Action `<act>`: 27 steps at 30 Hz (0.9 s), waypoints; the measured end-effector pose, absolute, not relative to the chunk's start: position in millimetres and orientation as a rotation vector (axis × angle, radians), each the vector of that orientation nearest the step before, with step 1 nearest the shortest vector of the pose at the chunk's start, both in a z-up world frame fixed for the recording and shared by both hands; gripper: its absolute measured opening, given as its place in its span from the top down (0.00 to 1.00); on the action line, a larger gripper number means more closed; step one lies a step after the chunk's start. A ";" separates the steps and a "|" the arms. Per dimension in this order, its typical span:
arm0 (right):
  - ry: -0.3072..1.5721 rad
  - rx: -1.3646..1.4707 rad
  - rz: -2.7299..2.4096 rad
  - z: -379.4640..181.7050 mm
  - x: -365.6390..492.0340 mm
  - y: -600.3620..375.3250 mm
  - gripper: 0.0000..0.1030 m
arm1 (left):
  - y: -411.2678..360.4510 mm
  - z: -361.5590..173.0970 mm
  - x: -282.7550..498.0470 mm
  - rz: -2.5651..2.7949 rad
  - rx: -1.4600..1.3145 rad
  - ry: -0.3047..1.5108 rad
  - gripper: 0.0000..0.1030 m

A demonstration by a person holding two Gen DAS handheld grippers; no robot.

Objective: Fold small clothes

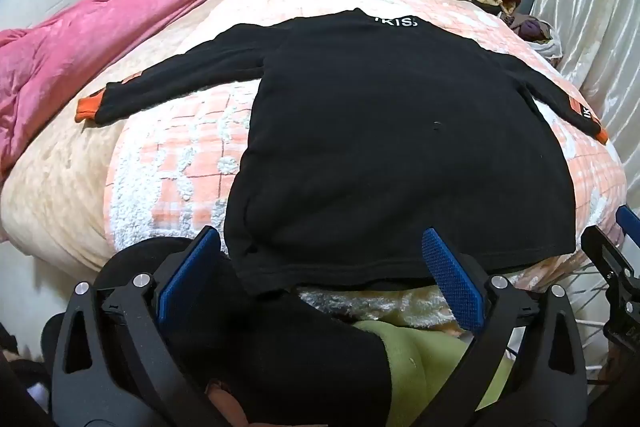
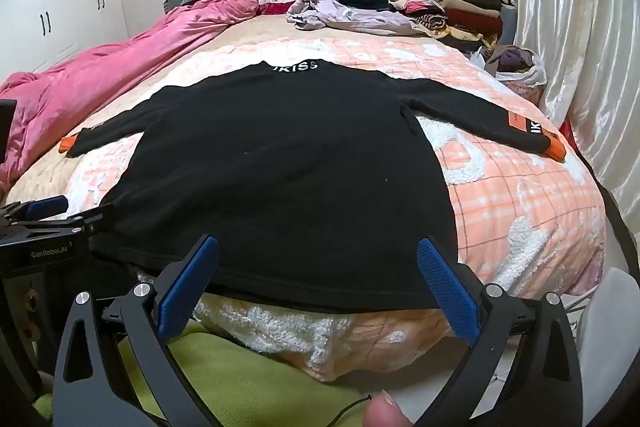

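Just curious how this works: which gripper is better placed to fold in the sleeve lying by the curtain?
Probably the right gripper. Its view shows that sleeve of the black sweater nearer, on its own side. The left gripper sits toward the other sleeve. Both are open at the hem.

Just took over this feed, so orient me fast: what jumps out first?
A black sweater with orange cuffs lies spread flat on the peach checked blanket, both sleeves out. Both open grippers, left gripper and right gripper, sit at its near hem. Folded clothes are stacked at the far right corner.
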State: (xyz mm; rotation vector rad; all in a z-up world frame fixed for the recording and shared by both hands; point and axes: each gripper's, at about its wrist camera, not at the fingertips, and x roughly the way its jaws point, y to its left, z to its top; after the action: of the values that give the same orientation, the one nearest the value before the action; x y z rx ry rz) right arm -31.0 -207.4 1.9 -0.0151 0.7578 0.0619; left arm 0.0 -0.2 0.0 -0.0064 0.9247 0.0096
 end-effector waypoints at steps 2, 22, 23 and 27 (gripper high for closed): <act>0.754 -0.015 0.061 2.0 -31.3 -207.0 0.04 | -0.2 0.4 -0.1 0.012 -0.008 0.922 0.08; 0.743 -0.012 0.059 3.2 -33.9 -203.7 0.04 | -1.5 1.1 -0.8 0.005 -0.018 0.915 0.08; 0.743 -0.012 0.058 3.3 -33.9 -204.6 0.04 | -1.0 0.9 -0.3 0.003 -0.016 0.913 0.08; 0.742 -0.012 0.059 4.4 -33.3 -204.9 0.04 | -0.9 1.5 0.1 0.002 -0.018 0.908 0.08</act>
State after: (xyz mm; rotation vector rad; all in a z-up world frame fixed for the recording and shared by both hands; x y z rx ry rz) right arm -33.3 -204.9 4.4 -0.0119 0.7416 0.0591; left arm 0.1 -0.9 1.5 -0.0184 0.9084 0.0021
